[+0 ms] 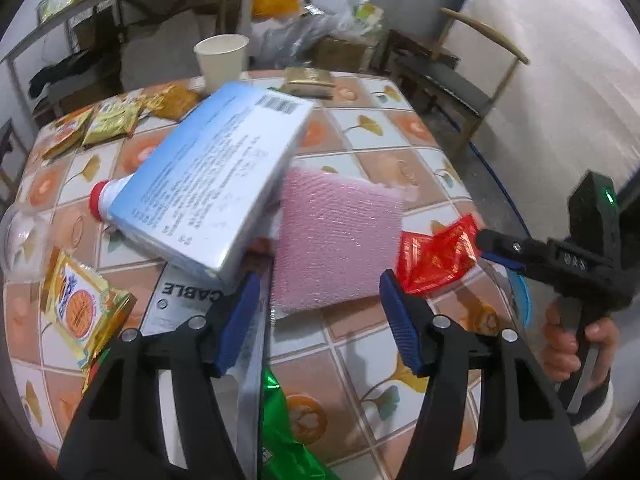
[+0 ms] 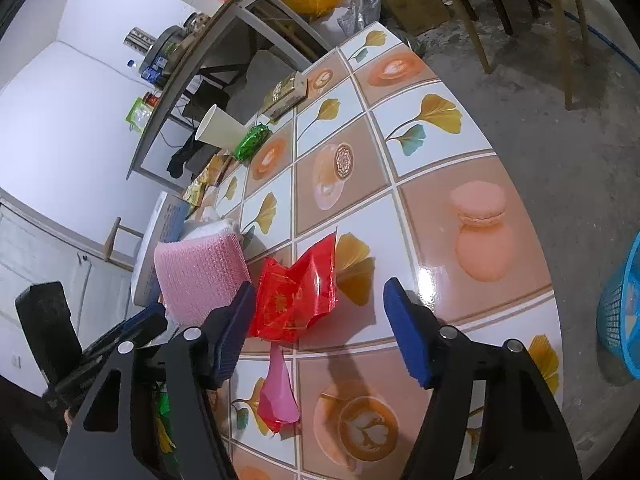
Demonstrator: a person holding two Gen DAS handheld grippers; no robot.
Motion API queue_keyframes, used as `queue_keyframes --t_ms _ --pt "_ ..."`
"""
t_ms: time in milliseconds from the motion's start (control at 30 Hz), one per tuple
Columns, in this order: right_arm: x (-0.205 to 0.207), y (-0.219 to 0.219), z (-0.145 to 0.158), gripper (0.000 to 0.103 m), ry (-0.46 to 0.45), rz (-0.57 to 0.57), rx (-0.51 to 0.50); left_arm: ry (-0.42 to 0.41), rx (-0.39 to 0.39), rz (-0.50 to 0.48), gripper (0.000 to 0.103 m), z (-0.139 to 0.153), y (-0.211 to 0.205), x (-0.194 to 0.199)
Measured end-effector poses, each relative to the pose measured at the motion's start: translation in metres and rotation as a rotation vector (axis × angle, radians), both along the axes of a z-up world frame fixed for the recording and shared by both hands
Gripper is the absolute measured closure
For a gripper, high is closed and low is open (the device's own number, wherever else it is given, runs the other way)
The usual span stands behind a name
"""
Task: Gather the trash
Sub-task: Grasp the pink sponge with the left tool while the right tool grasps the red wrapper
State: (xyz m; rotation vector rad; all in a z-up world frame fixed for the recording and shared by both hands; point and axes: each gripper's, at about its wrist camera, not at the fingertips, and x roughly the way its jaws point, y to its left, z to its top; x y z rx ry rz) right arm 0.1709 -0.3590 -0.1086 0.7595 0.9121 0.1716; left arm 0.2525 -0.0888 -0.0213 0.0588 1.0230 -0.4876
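While both sets of jaws stand parted with nothing pressed between their blue pads, each frames a different piece of litter on the desk [image 2: 440,92]. Between the right gripper's [image 2: 320,328] jaws lies a crumpled red wrapper [image 2: 298,296], flat on the tiled cloth just ahead of the pads and not yet touched; a pink scrap [image 2: 278,396] lies nearer, below it. The left gripper [image 1: 320,320] hangs over the near edge of a pink bubble-wrap pouch [image 1: 336,240], with a pale blue box [image 1: 216,176] propped at a slant just to its left, resting partly on a red-capped bottle [image 1: 100,202] and a flat package marked CABLE [image 1: 188,296]. A green foil wrapper [image 1: 280,432] sits under the left gripper's body. Farther out, snack packets [image 1: 80,316] are strewn along the left side and a paper cup [image 1: 222,58] stands at the far edge, so most of the trash looks uncollected. Both grippers tilt downward toward the desk; in the left view a hand [image 1: 576,344] grips the right tool's handle from below, its nose pointing at the red wrapper. A blue basket [image 2: 620,312] stands on the floor off the right edge, probably the bin.
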Motion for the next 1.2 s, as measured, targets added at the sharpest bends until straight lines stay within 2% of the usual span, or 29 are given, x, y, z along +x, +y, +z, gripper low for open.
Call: queue_keyframes --t_ms 67,200,267,333,567,633,767,900,1200 --pt "0.002 0.0 -0.002 0.043 0.003 0.005 -0.001 0.041 -0.018 0.038 0.045 -0.001 0.003 0.006" --pt "0.003 0.001 -0.005 0.049 0.005 0.02 0.008 0.2 -0.106 0.098 0.043 -0.005 0.012 0.023" --pt "0.003 0.002 -0.005 0.051 0.003 0.026 0.009 0.244 -0.128 0.111 0.043 -0.006 0.015 0.029" --pt "0.004 0.002 -0.006 0.053 0.003 0.03 0.014 0.263 -0.115 0.099 0.043 -0.006 0.013 0.035" --pt "0.006 0.003 -0.009 0.064 0.0 0.043 0.027 0.288 -0.051 0.02 0.042 -0.019 -0.004 0.041" --pt "0.006 0.003 -0.01 0.067 0.001 0.047 0.033 0.286 -0.045 0.012 0.046 -0.019 -0.006 0.041" --pt "0.006 0.003 -0.013 0.077 0.004 0.056 0.044 0.284 -0.037 0.0 0.067 -0.019 -0.009 0.04" --pt "0.005 0.002 -0.014 0.085 0.002 0.053 0.05 0.265 -0.04 -0.009 0.074 -0.017 -0.01 0.035" --pt "-0.002 -0.002 -0.009 0.095 -0.015 0.032 0.056 0.204 -0.067 -0.02 0.077 0.002 -0.006 0.024"
